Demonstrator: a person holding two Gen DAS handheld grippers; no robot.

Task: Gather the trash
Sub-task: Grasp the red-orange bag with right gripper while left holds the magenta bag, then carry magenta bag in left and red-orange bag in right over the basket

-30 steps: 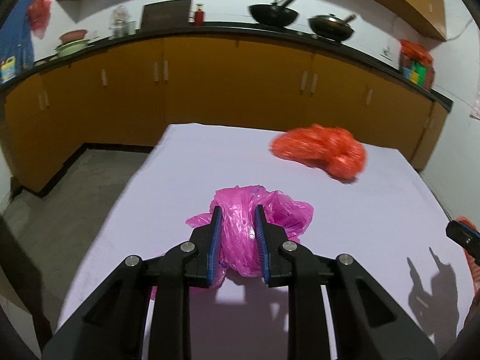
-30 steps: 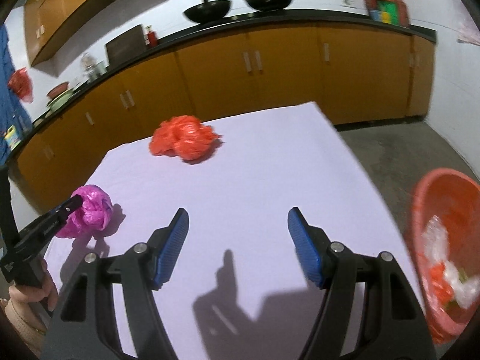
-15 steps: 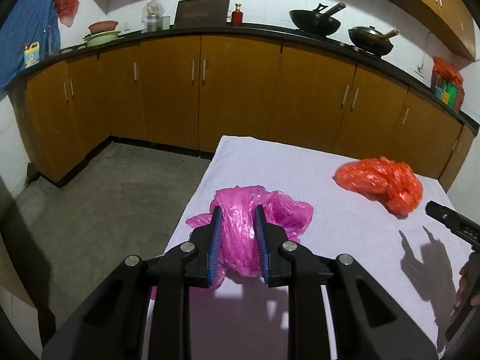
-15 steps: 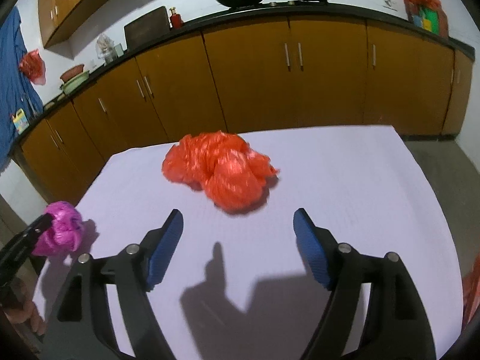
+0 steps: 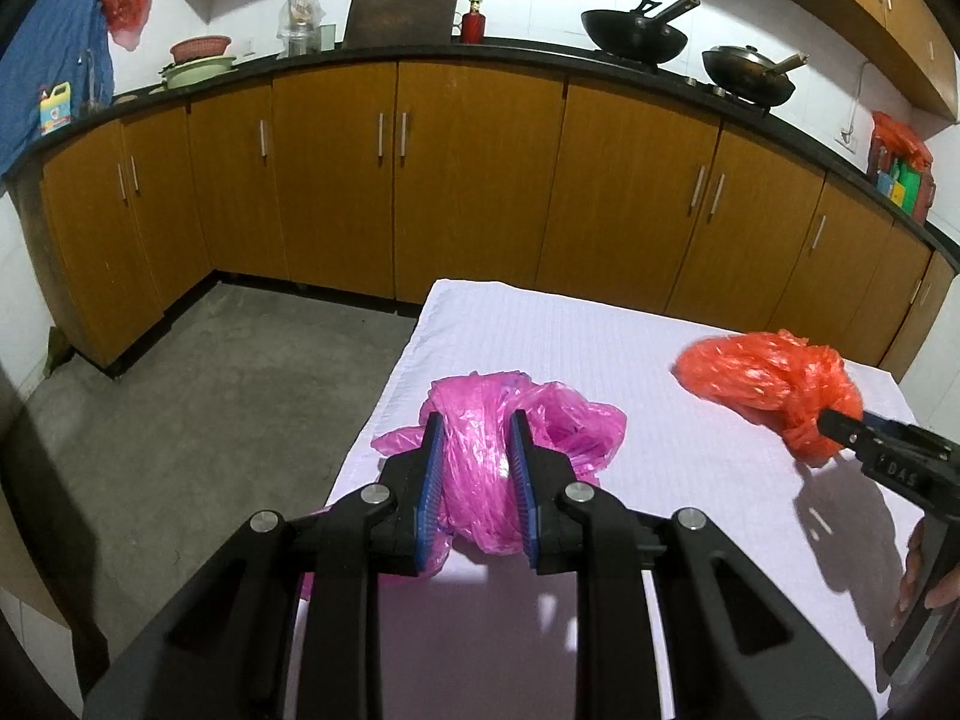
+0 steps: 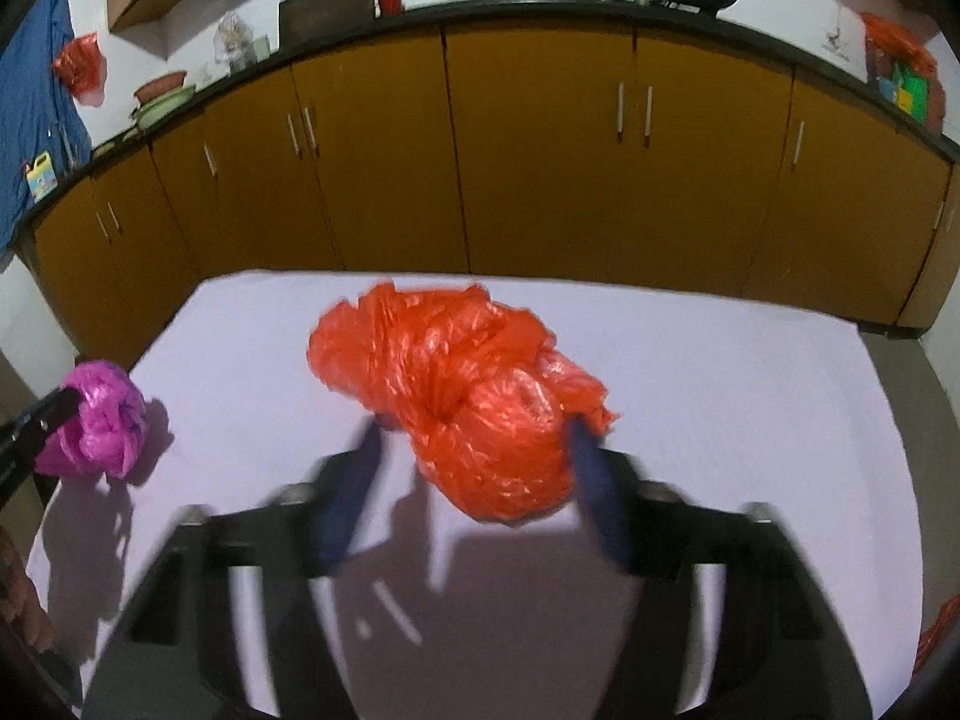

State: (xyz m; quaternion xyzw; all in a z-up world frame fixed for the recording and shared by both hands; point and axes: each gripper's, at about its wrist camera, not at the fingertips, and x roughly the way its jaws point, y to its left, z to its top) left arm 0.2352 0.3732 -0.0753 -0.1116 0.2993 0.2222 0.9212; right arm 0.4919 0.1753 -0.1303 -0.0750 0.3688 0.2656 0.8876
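Observation:
My left gripper (image 5: 477, 420) is shut on a crumpled pink plastic bag (image 5: 480, 480) and holds it over the left edge of the white table (image 5: 540, 330). The pink bag also shows at the left in the right wrist view (image 6: 99, 420). A crumpled orange plastic bag (image 6: 462, 396) lies on the table, and also shows in the left wrist view (image 5: 768, 378). My right gripper (image 6: 474, 432) is open, its blue fingers on either side of the orange bag's near end. The right gripper's tip (image 5: 840, 423) touches the orange bag in the left wrist view.
Brown kitchen cabinets (image 5: 480, 180) run along the back wall under a black counter with two woks (image 5: 636, 36). Bare concrete floor (image 5: 210, 390) lies left of the table. An orange edge (image 6: 936, 630) shows at the far right.
My right gripper has swung left and moved forward until its open fingers straddle the orange bag. My left gripper has moved left toward the table edge, still holding the pink bag.

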